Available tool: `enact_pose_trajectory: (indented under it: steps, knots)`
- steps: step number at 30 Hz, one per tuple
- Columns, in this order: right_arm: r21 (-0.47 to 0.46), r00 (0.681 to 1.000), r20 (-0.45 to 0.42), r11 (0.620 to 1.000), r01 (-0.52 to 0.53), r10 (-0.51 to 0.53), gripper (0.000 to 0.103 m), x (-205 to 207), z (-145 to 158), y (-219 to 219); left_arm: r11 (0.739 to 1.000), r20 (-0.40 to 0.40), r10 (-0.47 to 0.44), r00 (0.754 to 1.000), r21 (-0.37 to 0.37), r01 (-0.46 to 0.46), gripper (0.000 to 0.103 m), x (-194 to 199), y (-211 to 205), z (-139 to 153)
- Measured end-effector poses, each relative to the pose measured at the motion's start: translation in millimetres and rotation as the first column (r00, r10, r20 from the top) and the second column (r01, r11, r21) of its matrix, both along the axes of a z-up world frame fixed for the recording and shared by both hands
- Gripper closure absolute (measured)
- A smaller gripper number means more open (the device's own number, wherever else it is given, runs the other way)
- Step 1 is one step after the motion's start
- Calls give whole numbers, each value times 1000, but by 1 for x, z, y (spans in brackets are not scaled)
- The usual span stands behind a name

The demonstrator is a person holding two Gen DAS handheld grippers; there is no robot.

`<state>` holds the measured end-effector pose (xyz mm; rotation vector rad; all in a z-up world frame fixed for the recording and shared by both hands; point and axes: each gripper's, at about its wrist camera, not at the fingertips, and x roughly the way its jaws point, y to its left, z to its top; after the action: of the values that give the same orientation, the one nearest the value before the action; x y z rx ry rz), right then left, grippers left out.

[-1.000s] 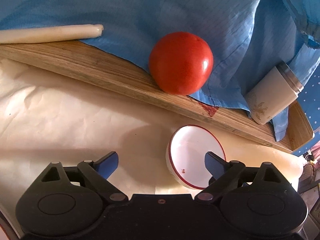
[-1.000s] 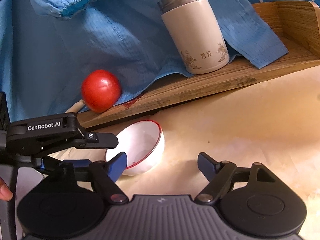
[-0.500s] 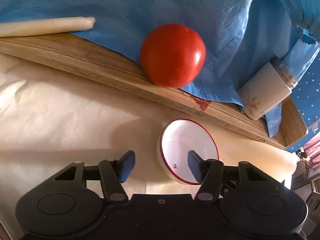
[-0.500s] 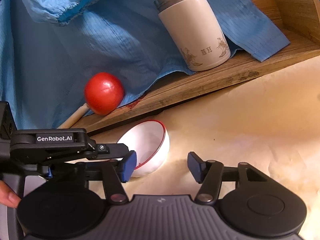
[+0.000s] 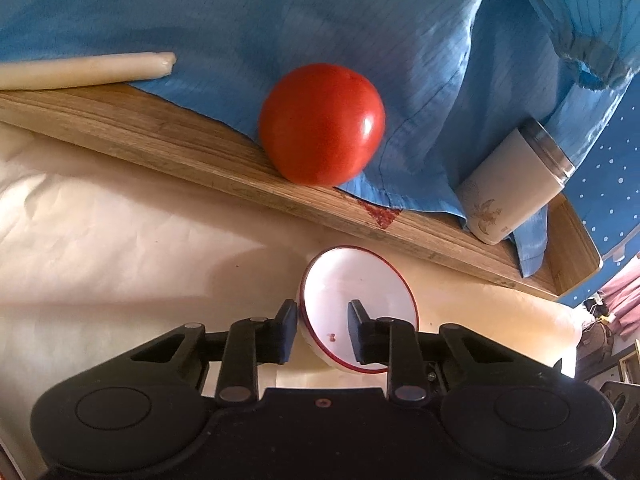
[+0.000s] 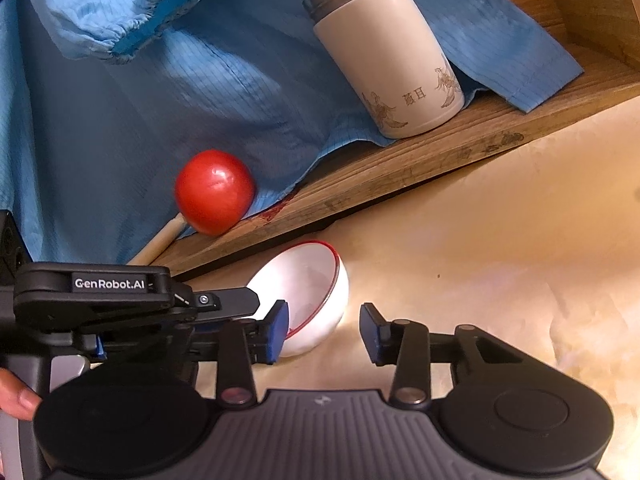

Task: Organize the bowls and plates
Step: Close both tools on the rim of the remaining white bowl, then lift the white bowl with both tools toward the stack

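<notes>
A small white bowl with a red rim [image 5: 360,292] lies tilted on the cream table cover, just below the wooden tray's edge. My left gripper [image 5: 322,330] has closed around the bowl's near rim, one finger outside the wall and one inside. The bowl also shows in the right wrist view [image 6: 310,292], with the left gripper reaching it from the left. My right gripper [image 6: 324,332] is part open and empty, its left pad close beside the bowl's rim.
A wooden tray [image 5: 168,136] runs along the back, draped with blue cloth [image 5: 280,20]. On it sit a red tomato [image 5: 322,124], a cream candle [image 5: 84,72] and a beige thermos [image 6: 390,56]. A cream cover [image 6: 500,220] lies on the table.
My left gripper closed from wide open onto the bowl's rim. My right gripper narrowed as well and moved a little closer to the bowl.
</notes>
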<state>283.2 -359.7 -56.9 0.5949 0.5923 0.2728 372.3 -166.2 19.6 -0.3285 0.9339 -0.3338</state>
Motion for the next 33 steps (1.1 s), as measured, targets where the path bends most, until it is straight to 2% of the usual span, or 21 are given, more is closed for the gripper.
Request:
enact_pose_trajectory:
  steps: [4,7,15,20,24,28,33]
  knots:
    - [14,1000,0,1000,-5,5,65,1,0,0,1000,3,12,1000,5,-12,76,1,-1,-1]
    - [24,1000,8,1000,-15,15,72,0,0,0,1000,4,25,1000,10,-25,81,0,0,-1]
    - [40,1000,5,999,-3,2,74,1,-1,0,999,7,39,999,22,-39,83,-1,-1,-2]
    - [64,1000,0,998,4,-4,75,1,-4,-2,997,1,47,999,59,-47,85,-3,-10,-10]
    - [62,1000,-4,998,14,-14,77,0,-4,-3,996,12,77,997,38,-78,89,-6,-8,-9]
    - [53,1000,-14,998,26,-26,83,-2,-5,-3,997,20,66,998,33,-67,89,-9,-7,-4]
    - [63,1000,6,998,27,-27,83,-9,-2,-2,998,37,64,997,22,-65,89,-16,-3,2]
